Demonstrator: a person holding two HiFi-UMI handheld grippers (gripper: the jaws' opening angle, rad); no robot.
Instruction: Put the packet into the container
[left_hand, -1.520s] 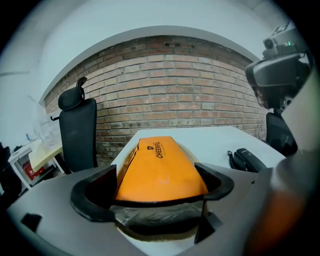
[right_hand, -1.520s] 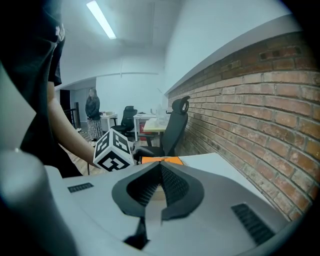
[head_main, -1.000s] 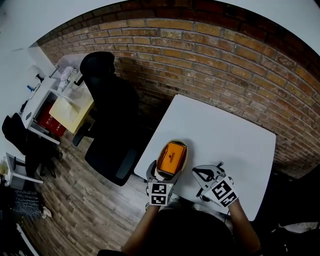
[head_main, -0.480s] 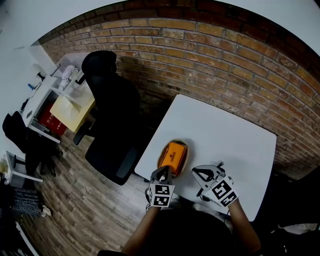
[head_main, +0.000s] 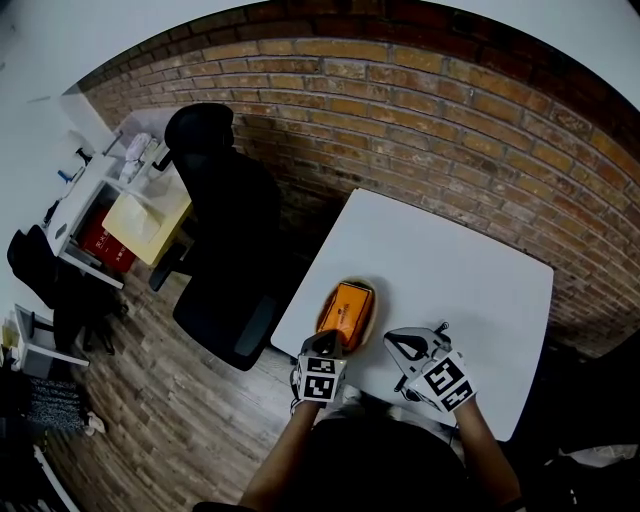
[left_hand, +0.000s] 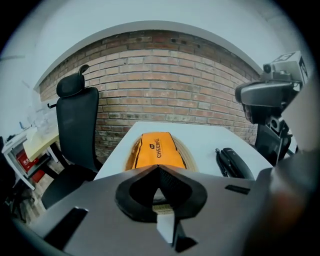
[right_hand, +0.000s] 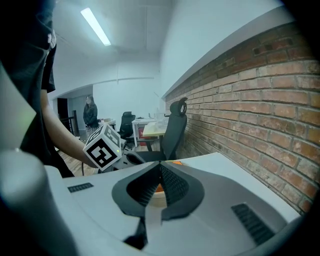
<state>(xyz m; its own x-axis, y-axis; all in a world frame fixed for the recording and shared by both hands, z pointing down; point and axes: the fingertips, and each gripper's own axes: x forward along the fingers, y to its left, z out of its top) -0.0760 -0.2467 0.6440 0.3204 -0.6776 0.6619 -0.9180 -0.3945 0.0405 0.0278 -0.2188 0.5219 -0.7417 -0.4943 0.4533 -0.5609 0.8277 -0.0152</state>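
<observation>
An orange packet (head_main: 346, 308) (left_hand: 156, 148) lies flat inside an oval wooden container (head_main: 364, 322) (left_hand: 189, 155) near the white table's front left edge. My left gripper (head_main: 326, 346) (left_hand: 158, 167) hovers just short of the container's near end, shut with nothing between its jaws. My right gripper (head_main: 402, 343) (right_hand: 159, 166) rests to the right of the container, also shut and empty. In the right gripper view a sliver of the orange packet (right_hand: 158, 188) shows past the closed jaws, and the left gripper's marker cube (right_hand: 103, 146) is at left.
The white table (head_main: 450, 270) stands against a brick wall (head_main: 420, 120). A black office chair (head_main: 220, 220) sits left of the table. Farther left is a white desk (head_main: 95, 190) with a yellow sheet. The right gripper's closed fingers (left_hand: 234, 163) lie on the table to the container's right.
My left gripper's jaws have closed and it has drawn back toward me from the container's near end, leaving the packet lying in it. The right gripper has not moved.
</observation>
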